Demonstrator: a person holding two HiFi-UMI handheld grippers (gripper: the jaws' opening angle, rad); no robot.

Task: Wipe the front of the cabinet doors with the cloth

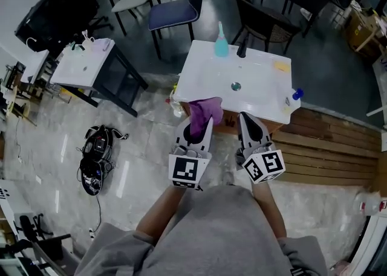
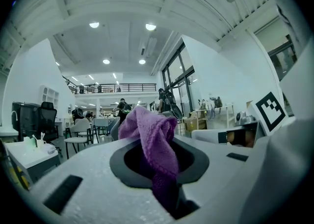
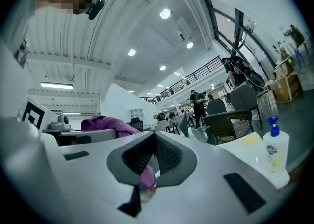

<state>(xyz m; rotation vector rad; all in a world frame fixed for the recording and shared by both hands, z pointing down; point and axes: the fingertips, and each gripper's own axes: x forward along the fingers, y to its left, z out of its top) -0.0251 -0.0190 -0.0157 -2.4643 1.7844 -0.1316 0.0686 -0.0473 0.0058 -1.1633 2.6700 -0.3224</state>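
A purple cloth hangs bunched from my left gripper, whose jaws are shut on it; in the left gripper view the cloth spills up and out between them. My right gripper is beside it, jaws shut with nothing held. Both point at the near edge of a white sink top on a cabinet. Only a thin brown strip of the cabinet front shows under the rim. In the right gripper view the cloth lies to the left of the right gripper.
On the sink top stand a teal bottle, a black tap, a yellow sponge and a blue-capped spray bottle. Wooden decking lies right, a white table and floor cables left, chairs beyond.
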